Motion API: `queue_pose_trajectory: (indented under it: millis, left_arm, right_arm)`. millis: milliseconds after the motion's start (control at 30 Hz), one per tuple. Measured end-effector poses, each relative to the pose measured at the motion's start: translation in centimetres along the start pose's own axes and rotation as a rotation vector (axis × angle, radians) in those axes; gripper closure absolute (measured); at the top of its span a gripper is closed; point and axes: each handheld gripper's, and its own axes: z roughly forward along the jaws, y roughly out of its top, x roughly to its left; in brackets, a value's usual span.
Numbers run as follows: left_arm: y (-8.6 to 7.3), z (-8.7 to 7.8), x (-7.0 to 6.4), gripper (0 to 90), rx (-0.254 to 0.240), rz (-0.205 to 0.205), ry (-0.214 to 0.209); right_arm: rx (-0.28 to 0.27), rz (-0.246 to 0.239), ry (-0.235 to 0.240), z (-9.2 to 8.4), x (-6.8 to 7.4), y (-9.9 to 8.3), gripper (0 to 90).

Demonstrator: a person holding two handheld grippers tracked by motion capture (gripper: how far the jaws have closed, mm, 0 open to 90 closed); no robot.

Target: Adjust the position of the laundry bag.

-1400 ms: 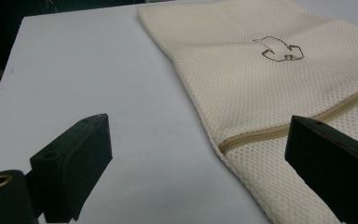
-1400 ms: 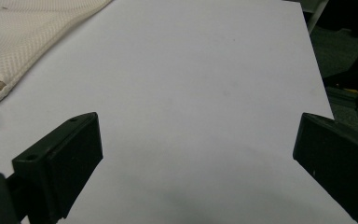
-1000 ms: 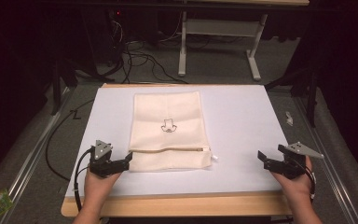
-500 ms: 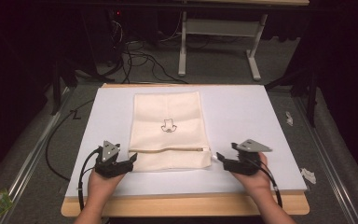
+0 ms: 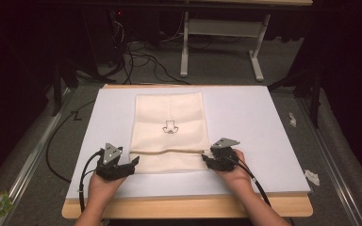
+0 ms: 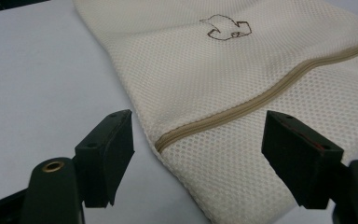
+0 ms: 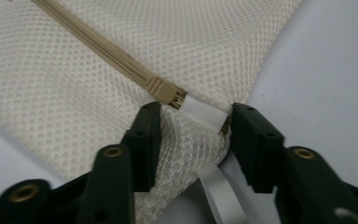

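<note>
Where fingers (image 7: 145,144) flank it, mesh bag (image 7: 74,84) corner

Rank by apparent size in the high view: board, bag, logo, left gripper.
1. board
2. bag
3. left gripper
4. logo
The gripper sits nearer the camera, but the gaps are wide.
</note>
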Motion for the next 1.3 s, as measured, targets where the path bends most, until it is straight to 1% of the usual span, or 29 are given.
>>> queue_pose_trajectory:
  millis: [33, 67, 100, 167, 200, 233, 267, 333, 400, 467, 567, 633, 700, 767, 833, 900, 967, 1000, 1100, 1133, 1233, 1267, 1300]
  left_arm:
    - [0.0, 0.0, -0.1, 25.7, 0.001, -0.001, 0.001]
    - [0.0, 0.1, -0.2, 25.8, 0.003, 0.005, -0.001]
    - [0.1, 0.0, -0.3, 25.9, 0.004, 0.006, -0.002]
    - [0.1, 0.0, -0.6, 26.0, 0.0, 0.013, -0.007]
    - [0.1, 0.0, -0.6, 26.1, -0.002, 0.016, -0.007]
    - [0.1, 0.0, -0.6, 26.2, -0.002, 0.016, -0.007]
    - [0.2, -0.1, -0.7, 26.5, -0.004, 0.017, -0.012]
    - [0.2, 0.0, -0.7, 26.7, -0.002, 0.019, -0.014]
    - [0.1, 0.0, -0.7, 26.8, -0.001, 0.017, -0.015]
    - [0.1, 0.0, -0.7, 27.4, 0.003, 0.014, -0.02]
    - [0.2, -0.1, -0.6, 28.8, 0.007, 0.007, -0.028]
    - [0.2, -0.1, -0.5, 29.1, 0.006, -0.001, -0.033]
    - [0.3, -0.1, -0.6, 29.4, 0.005, -0.017, -0.045]
    - [0.5, -0.1, -0.9, 30.4, 0.004, -0.035, -0.067]
    - [0.8, 0.0, -1.4, 32.0, 0.014, -0.038, -0.084]
    - [1.0, 0.3, -2.4, 35.0, 0.018, -0.042, -0.13]
    - [1.2, 0.7, -3.5, 37.5, 0.035, -0.03, -0.17]
    - [1.2, 1.1, -4.3, 38.4, 0.056, -0.011, -0.189]
    - [1.3, 2.1, -5.9, 38.6, 0.087, 0.018, -0.223]
    - [1.3, 2.3, -6.3, 38.7, 0.094, 0.026, -0.227]
    - [1.1, 3.1, -7.2, 40.4, 0.133, 0.066, -0.225]
    - [1.1, 3.2, -7.3, 40.8, 0.14, 0.068, -0.224]
    - [1.0, 3.3, -7.3, 41.9, 0.145, 0.064, -0.225]
  right_arm:
    - [0.003, 0.0, 0.012, -0.2, -0.1, 0.0, 63.7]
    - [0.006, -0.01, 0.02, -0.3, -0.2, -0.1, 67.1]
    - [0.007, -0.022, 0.018, -0.5, -0.3, -0.1, 71.4]
    - [0.006, -0.038, 0.01, -0.8, -0.5, -0.3, 76.3]
    - [0.003, -0.039, -0.001, -1.1, -0.7, -0.5, 77.6]
    - [0.001, -0.036, -0.008, -1.3, -1.0, -0.6, 78.1]
    - [0.007, -0.032, -0.022, -1.8, -1.5, -0.7, 78.8]
    - [0.01, -0.018, -0.033, -2.4, -2.4, -1.2, 79.4]
    - [0.016, 0.002, -0.045, -3.3, -3.4, -1.8, 79.7]
    - [0.027, 0.01, -0.056, -4.4, -4.4, -2.4, 79.8]
    - [0.025, 0.021, -0.073, -6.0, -5.6, -3.7, 79.4]
    - [0.027, 0.034, -0.073, -7.2, -6.4, -4.9, 79.4]
    - [0.032, 0.052, -0.07, -8.2, -6.9, -6.0, 79.3]
    - [0.035, 0.063, -0.062, -9.0, -6.8, -7.2, 79.1]
    - [0.041, 0.056, -0.058, -9.4, -6.5, -7.8, 78.9]
    - [0.038, 0.049, -0.052, -9.9, -6.1, -8.1, 78.8]
    - [0.036, 0.047, -0.033, -10.0, -5.6, -8.3, 78.7]
    - [0.037, 0.041, -0.027, -10.0, -5.3, -8.3, 78.6]
    - [0.033, 0.022, -0.005, -9.7, -4.4, -8.0, 78.4]
    - [0.033, 0.022, 0.008, -9.6, -4.1, -7.9, 78.1]
    - [0.033, -0.006, 0.023, -9.1, -3.3, -7.7, 75.9]
    - [0.027, -0.014, 0.022, -9.1, -3.2, -7.6, 74.1]
    - [0.028, -0.008, 0.026, -9.2, -3.2, -7.5, 72.6]
